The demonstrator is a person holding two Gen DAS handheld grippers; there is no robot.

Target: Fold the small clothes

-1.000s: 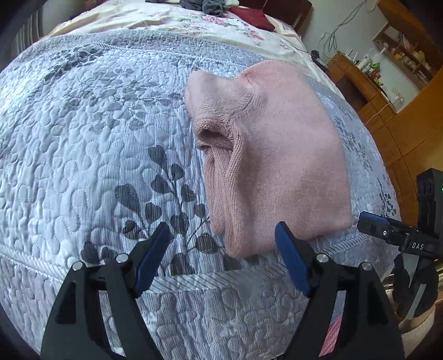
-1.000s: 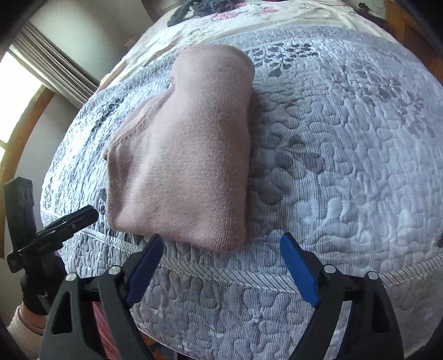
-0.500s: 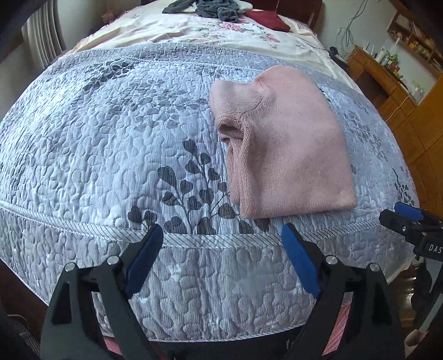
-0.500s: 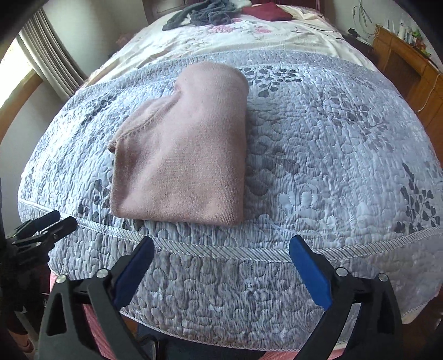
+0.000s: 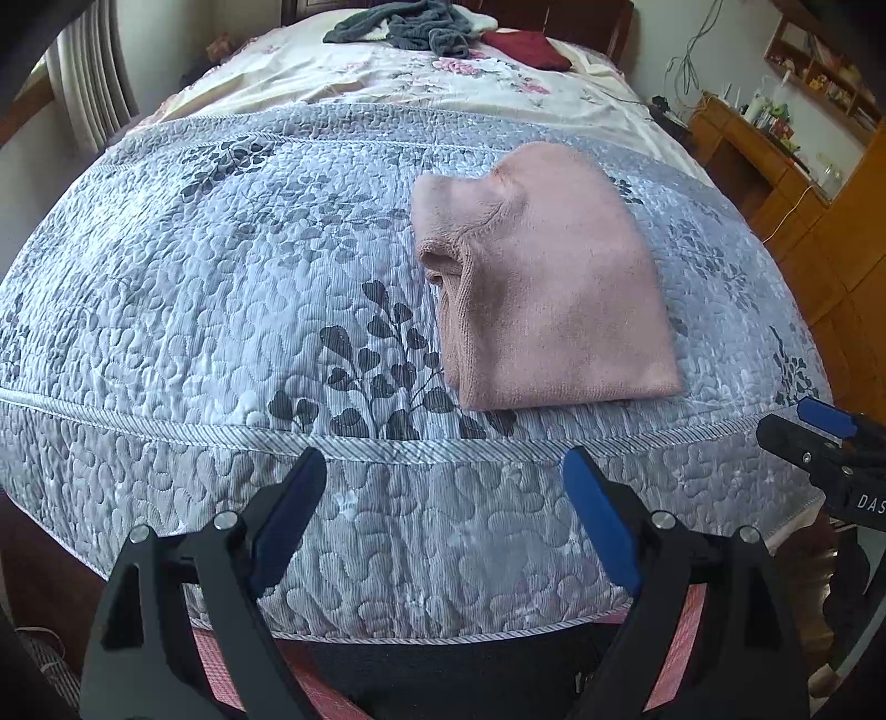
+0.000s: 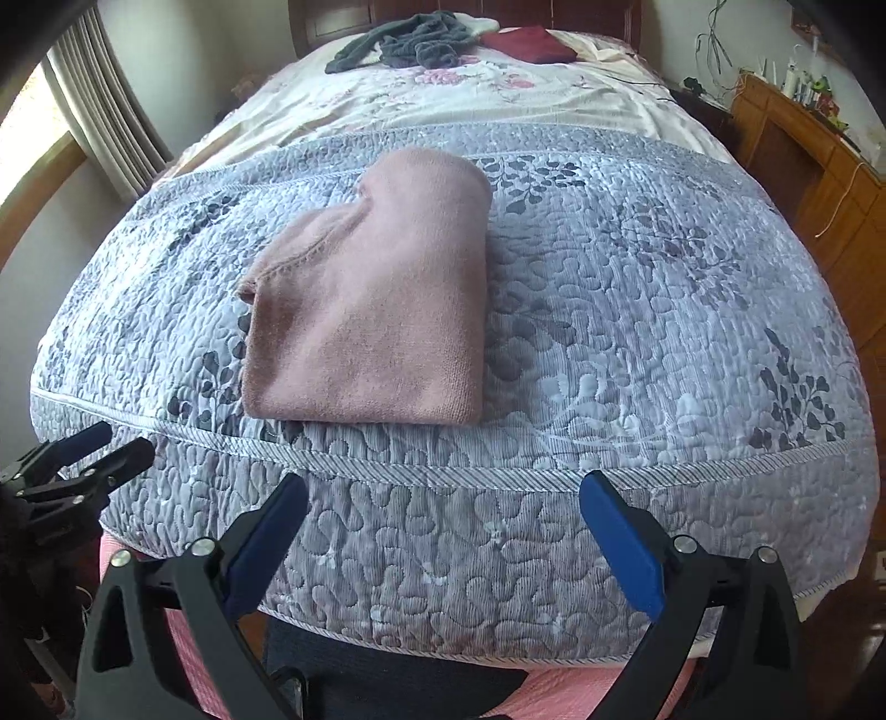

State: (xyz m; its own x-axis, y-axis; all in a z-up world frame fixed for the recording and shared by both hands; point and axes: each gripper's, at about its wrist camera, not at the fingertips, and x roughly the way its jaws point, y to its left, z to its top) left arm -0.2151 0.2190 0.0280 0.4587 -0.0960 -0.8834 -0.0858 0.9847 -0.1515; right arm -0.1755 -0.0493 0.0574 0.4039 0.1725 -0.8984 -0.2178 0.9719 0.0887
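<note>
Pink knit garment lies folded in a compact rectangle on the grey quilt, near the bed's foot edge. Left tongs and right tongs both gape wide, empty, clear of it. Fold looks complete; unfolded clothes wait by the headboard.

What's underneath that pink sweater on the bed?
The folded pink sweater lies directly on the grey leaf-patterned quilt. Whether anything is tucked inside its folds can't be seen; the top layer covers it.
</note>
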